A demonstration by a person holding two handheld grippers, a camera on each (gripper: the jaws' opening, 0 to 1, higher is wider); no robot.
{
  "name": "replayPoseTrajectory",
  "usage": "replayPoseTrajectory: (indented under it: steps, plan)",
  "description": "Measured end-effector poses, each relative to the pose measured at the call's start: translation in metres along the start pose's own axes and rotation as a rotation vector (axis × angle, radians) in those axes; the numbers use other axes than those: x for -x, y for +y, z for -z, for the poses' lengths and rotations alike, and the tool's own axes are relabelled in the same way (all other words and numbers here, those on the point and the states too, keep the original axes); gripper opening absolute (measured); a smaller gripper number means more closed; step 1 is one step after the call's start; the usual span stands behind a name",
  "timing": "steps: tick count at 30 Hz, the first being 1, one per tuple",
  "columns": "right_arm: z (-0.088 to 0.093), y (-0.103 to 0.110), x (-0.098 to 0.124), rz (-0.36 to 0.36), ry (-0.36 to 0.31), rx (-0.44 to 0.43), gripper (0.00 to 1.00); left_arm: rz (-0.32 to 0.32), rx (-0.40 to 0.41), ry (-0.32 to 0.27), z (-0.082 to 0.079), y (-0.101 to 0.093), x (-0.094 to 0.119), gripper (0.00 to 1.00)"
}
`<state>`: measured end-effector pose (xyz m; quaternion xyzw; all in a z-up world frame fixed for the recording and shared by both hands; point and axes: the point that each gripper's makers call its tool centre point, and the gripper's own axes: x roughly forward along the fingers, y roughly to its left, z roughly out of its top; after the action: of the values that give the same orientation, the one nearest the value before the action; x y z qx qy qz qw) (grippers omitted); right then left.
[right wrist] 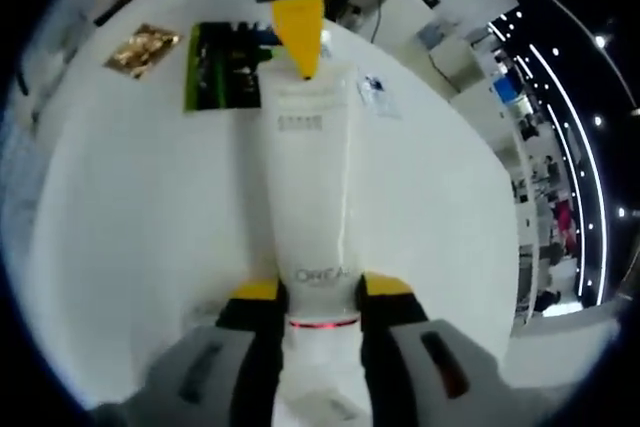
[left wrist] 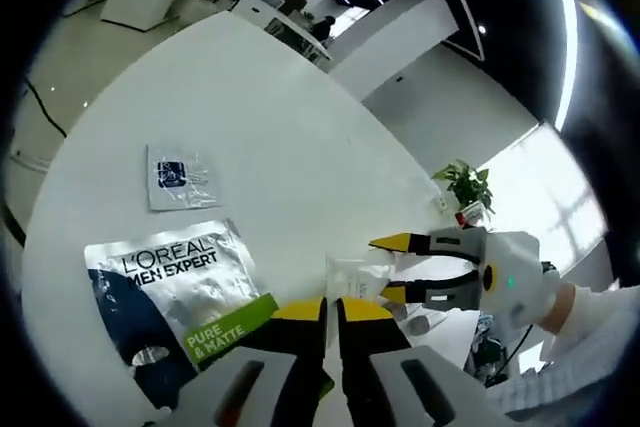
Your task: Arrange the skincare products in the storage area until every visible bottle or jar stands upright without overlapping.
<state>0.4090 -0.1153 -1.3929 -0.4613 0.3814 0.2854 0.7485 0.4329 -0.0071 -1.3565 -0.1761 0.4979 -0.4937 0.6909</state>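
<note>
Right gripper [right wrist: 320, 292] is clamped on the white tube [right wrist: 312, 187], whose long axis runs straight ahead between my jaws; left gripper [right wrist: 297, 32], jaws together, touches its far end.

1 tube [right wrist: 312, 177], 3 sachets [left wrist: 180, 292] [left wrist: 180, 176] [right wrist: 143, 49]

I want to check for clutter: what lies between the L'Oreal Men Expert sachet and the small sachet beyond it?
Nothing; in the left gripper view, bare white table separates the Men Expert sachet from the small sachet.
</note>
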Motion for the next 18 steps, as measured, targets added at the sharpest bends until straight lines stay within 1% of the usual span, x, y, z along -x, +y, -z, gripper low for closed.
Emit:
replayPoseTrajectory:
  steps: [3, 4, 6, 8, 9, 11, 12, 13, 15, 17, 18]
  plan:
    - [-0.001, -0.001, 0.000, 0.020, -0.017, -0.018, 0.27, 0.003, 0.023, 0.001, -0.001, -0.005, 0.002, 0.03]
    - [-0.001, -0.002, 0.001, 0.024, -0.021, -0.024, 0.27, 0.007, 0.016, -0.002, -0.002, -0.008, 0.003, 0.03]
    - [-0.002, -0.004, 0.001, 0.046, -0.054, -0.066, 0.28, 0.012, 0.008, -0.009, -0.004, -0.015, 0.005, 0.03]
    - [-0.001, -0.006, 0.002, 0.066, -0.068, -0.102, 0.29, 0.034, 0.010, -0.016, -0.007, -0.023, 0.007, 0.02]
    - [-0.001, -0.008, 0.001, 0.074, -0.082, -0.120, 0.29, 0.053, 0.031, -0.022, -0.010, -0.030, 0.008, 0.02]
    - [-0.003, -0.007, 0.000, 0.078, -0.107, -0.163, 0.29, 0.061, 0.019, -0.055, -0.017, -0.038, 0.011, 0.02]
    - [-0.004, -0.005, 0.000, 0.071, -0.124, -0.209, 0.30, 0.062, 0.012, -0.066, -0.020, -0.042, 0.012, 0.02]
    - [-0.006, -0.004, 0.000, 0.063, -0.143, -0.228, 0.29, 0.058, 0.009, -0.077, -0.023, -0.045, 0.013, 0.02]
    - [-0.006, -0.005, 0.002, 0.091, -0.145, -0.229, 0.29, 0.059, -0.012, -0.079, -0.026, -0.053, 0.014, 0.02]
    - [-0.006, -0.009, 0.003, 0.143, -0.165, -0.272, 0.29, 0.047, -0.058, -0.079, -0.028, -0.059, 0.013, 0.02]
    - [-0.006, -0.010, 0.004, 0.151, -0.169, -0.279, 0.29, 0.037, -0.088, -0.080, -0.029, -0.061, 0.013, 0.02]
